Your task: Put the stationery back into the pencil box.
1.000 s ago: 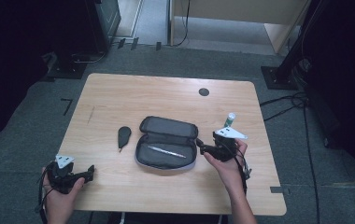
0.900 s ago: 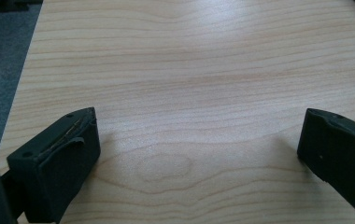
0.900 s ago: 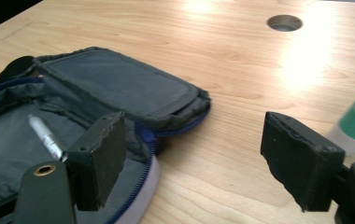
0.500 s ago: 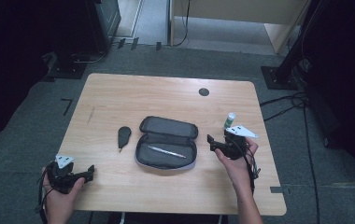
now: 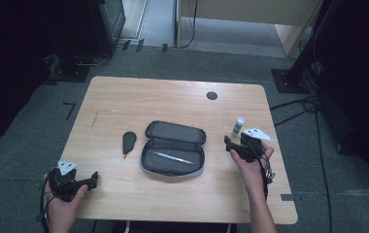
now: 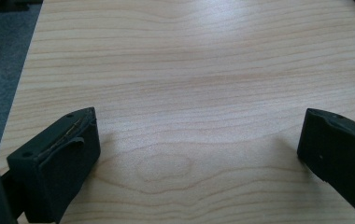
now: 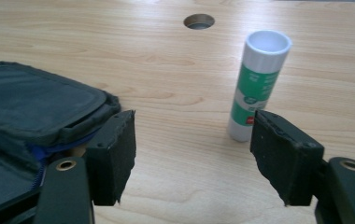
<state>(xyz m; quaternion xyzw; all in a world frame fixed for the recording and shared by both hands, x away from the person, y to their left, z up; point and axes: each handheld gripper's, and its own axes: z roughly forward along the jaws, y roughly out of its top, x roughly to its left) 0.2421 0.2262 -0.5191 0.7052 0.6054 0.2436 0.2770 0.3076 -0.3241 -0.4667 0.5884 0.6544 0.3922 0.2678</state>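
Observation:
A dark pencil case (image 5: pixel 173 133) lies unzipped at the table's middle with a pen (image 5: pixel 174 158) inside. Left of it lies a small black teardrop-shaped thing (image 5: pixel 128 141). A green and white glue stick (image 5: pixel 238 126) stands upright to the case's right. My right gripper (image 5: pixel 231 145) hovers between case and glue stick; its jaws have just been closing and nothing is between them. In the right gripper view, the right gripper (image 7: pixel 192 126) is open, the glue stick (image 7: pixel 259 84) stands just beyond its right jaw and the case (image 7: pixel 35 107) lies behind the left jaw. My left gripper (image 5: pixel 92 178) rests open at the near left corner, over bare wood in the left gripper view (image 6: pixel 199 126).
The wooden table (image 5: pixel 124 102) has a round cable hole (image 5: pixel 211 95) near its far edge, also seen in the right gripper view (image 7: pixel 199 21). Dark stands and cables sit on the grey floor (image 5: pixel 37 131) around the table.
My right hand has drawn back to the right, from the case's edge toward the glue stick. The left hand has stayed put.

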